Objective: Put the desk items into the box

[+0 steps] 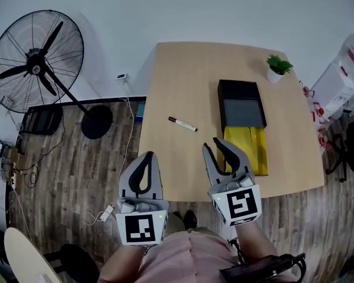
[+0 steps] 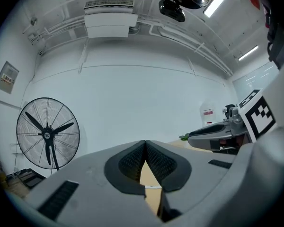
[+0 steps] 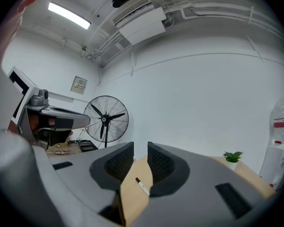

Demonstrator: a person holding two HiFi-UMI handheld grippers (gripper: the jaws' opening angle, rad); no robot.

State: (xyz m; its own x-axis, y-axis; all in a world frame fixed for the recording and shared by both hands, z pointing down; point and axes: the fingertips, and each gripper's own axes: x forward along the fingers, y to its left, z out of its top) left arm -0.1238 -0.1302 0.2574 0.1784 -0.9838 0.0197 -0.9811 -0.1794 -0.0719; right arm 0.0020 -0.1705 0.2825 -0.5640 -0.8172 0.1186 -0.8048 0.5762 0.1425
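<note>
A black-and-white marker lies on the wooden desk, left of an open black box with a grey inside. A flat yellow item lies against the box's near end. My left gripper hangs over the desk's near edge, shut with nothing in it; its fingertips touch in the left gripper view. My right gripper is open by a narrow gap and empty, beside the yellow item. Between its jaws in the right gripper view, the marker shows ahead on the desk.
A small potted plant stands at the desk's far right corner. A large floor fan stands on the wooden floor to the left, with cables trailing near the desk. A white cabinet is at the right.
</note>
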